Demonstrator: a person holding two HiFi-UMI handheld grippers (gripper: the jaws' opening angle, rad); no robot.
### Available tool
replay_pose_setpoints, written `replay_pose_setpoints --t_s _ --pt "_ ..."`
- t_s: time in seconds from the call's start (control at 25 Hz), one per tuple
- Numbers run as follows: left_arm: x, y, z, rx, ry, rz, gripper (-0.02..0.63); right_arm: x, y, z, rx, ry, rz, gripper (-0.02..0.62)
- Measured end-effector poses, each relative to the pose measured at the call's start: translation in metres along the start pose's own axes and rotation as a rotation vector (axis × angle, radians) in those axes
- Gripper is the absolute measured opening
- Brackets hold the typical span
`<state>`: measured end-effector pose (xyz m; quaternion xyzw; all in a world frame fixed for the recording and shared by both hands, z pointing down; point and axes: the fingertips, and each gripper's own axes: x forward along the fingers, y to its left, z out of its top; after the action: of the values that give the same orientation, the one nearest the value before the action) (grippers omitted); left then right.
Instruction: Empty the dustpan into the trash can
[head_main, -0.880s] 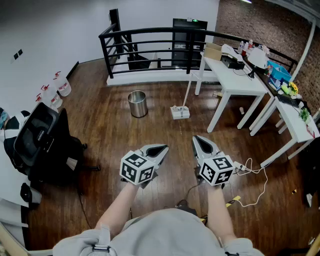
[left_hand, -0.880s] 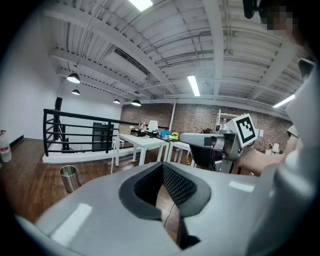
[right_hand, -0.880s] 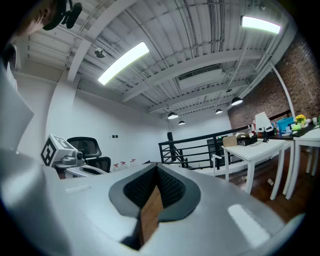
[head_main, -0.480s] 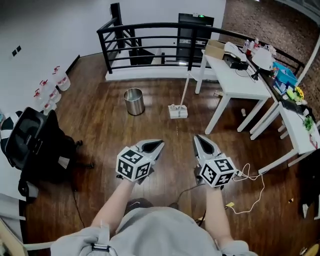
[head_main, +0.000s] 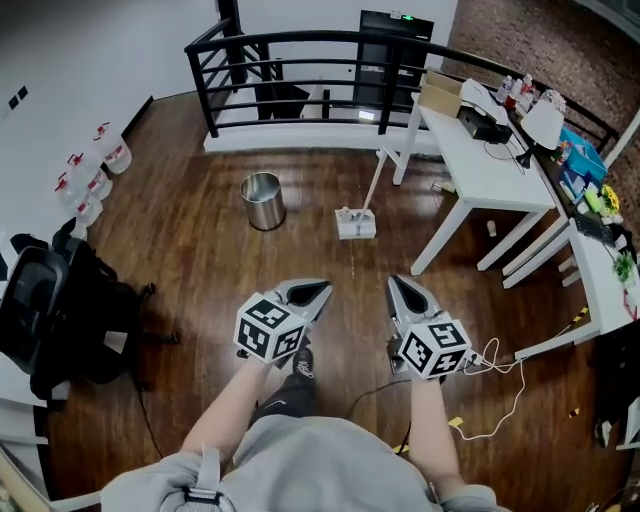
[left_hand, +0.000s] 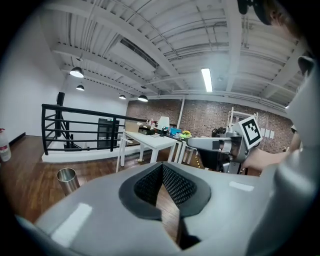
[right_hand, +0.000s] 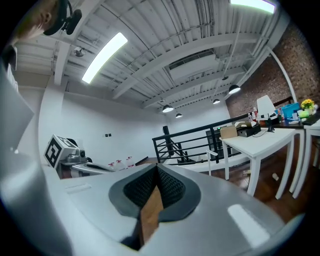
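Both grippers are empty. The left gripper (head_main: 318, 290) and right gripper (head_main: 398, 283) are held side by side in front of the body. Each has its fingers pressed together with nothing between them.

**Change over the last second**
- The view has slid forward. The office chair (head_main: 50, 320) has drifted toward the left edge and the railing (head_main: 300, 45) has moved toward the top.
- A shoe (head_main: 300, 362) now shows below the grippers.
- The grippers keep the same spot in the head view, and the fingers are unchanged.
- I read this as a walking approach, with no handling yet.

**Task things**
- The dustpan (head_main: 357, 223) sits on the floor ahead, slightly right of centre. Its long handle stands up, tilted toward the worktop (head_main: 480, 170).
- The trash can (head_main: 263, 200) stands upright with its top open, to the left of the dustpan and apart from it.
- Neither is touched, and the pan is too small here to tell if it holds anything.
- The task looks to be at its very start: reaching, taking the handle and tipping over the can are all still to do.

**Room**
- There is bare wood floor between the person and both items, so the straight line in is open.
- On the right, the worktop legs stand near the dustpan, so a handle swing that way is tight. Swinging left toward the can is free.
- The railing is behind both items, well apart from them.
- A loose cable (head_main: 500, 370) lies on the floor to the right of the right gripper, near the feet. It could catch a foot, so I'd keep the path left of it.
- The bottles (head_main: 85, 185) by the left wall and the chair are out of the lane.
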<state>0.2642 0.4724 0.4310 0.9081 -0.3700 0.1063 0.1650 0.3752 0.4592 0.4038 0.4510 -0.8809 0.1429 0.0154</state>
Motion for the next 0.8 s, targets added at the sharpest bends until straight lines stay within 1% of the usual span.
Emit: replay_pose_setpoints --t_s 0.08,0.16,0.28,0.44,0.64,0.8 --pt "0.017 0.034 0.005 -0.008 0.006 -0.009 0.006 0.034 -0.007 0.002 -0.017 0.021 0.000 0.000" --pt "0.033 0.070 0.019 -0.014 -0.003 -0.018 0.005 0.071 -0.018 0.014 -0.044 0.032 -0.008 0.000" --pt "0.057 0.112 0.042 -0.023 -0.010 -0.047 0.005 0.119 -0.040 0.038 -0.044 0.021 -0.047 0.000" --pt "0.076 0.162 0.061 -0.011 -0.003 -0.068 0.006 0.166 -0.052 0.055 -0.049 0.000 -0.075 0.000" --pt "0.108 0.198 0.080 -0.031 -0.012 -0.081 0.005 0.211 -0.082 0.060 -0.057 0.042 -0.084 0.000" --pt "0.144 0.225 0.085 -0.042 0.004 -0.099 0.005 0.254 -0.114 0.066 -0.053 0.054 -0.084 0.000"
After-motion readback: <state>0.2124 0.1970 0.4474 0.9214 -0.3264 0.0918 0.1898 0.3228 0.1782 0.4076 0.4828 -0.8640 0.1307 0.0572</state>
